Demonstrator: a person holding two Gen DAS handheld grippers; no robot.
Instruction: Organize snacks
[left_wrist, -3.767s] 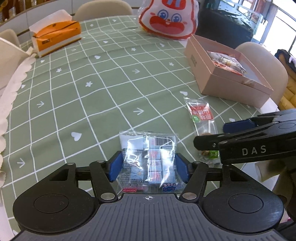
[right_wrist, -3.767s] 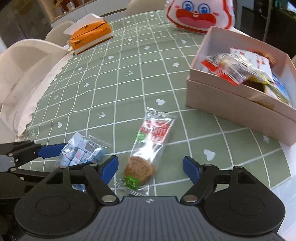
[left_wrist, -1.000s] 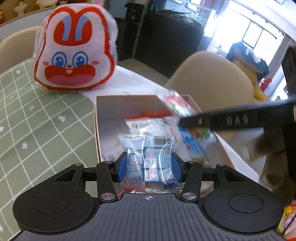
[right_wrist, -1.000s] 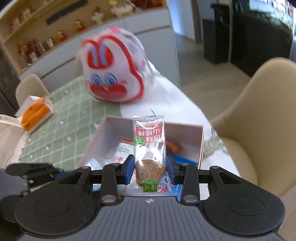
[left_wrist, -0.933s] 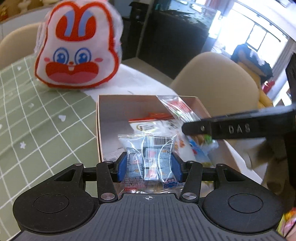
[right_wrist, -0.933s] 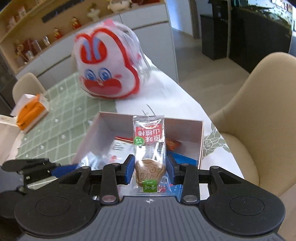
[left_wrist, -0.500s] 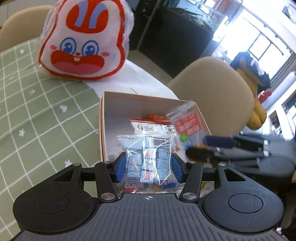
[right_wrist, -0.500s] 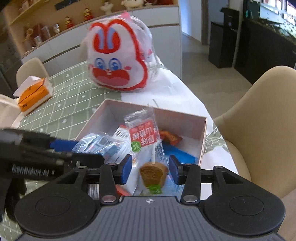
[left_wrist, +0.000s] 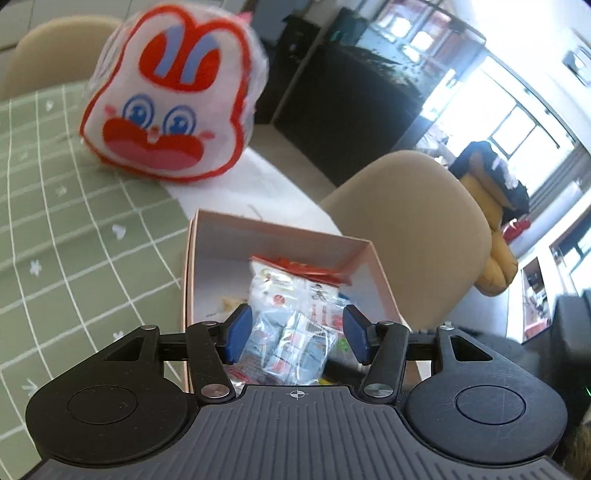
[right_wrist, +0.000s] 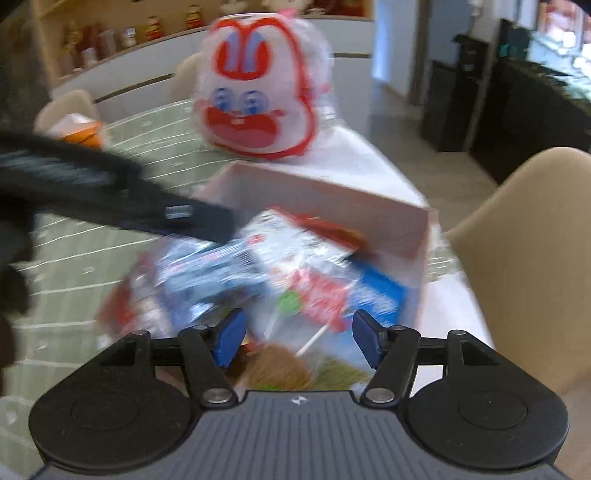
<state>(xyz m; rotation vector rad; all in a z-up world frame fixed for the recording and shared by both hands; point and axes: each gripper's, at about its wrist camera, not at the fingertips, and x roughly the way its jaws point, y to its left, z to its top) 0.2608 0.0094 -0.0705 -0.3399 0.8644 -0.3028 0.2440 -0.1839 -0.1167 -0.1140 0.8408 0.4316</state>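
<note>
Pink cardboard box (left_wrist: 373, 258) sits at the edge of the green grid tablecloth (left_wrist: 74, 229), both grippers pointing down over it. Left gripper (left_wrist: 297, 332): jaws opening, blue pads clear of the clear packet of blue-wrapped candies (left_wrist: 291, 347) that lies between them; gap visible on both sides, so not gripped. The packet is over the near end of the box, on top of other wrapped snacks (left_wrist: 291, 284); cannot tell if it is fully resting yet. Right gripper (right_wrist: 297, 338): jaws opening too, pads well apart from the lollipop packet (right_wrist: 314, 295), red-and-white wrapper with a brown biscuit-like head (right_wrist: 280, 369) at the near end and a white stick. That packet lies between the pads, over the box contents; right view is motion-blurred so exact contact is unclear. In the right view, the left gripper's black finger crosses in from the left above the candy packet. Rabbit-face plush bag (left_wrist: 173, 99), red and white, stands on the table beyond the box. Beige chair (left_wrist: 413, 221) just beside the box's far side. Orange tissue box (right_wrist: 79, 131) far back on the table.
</note>
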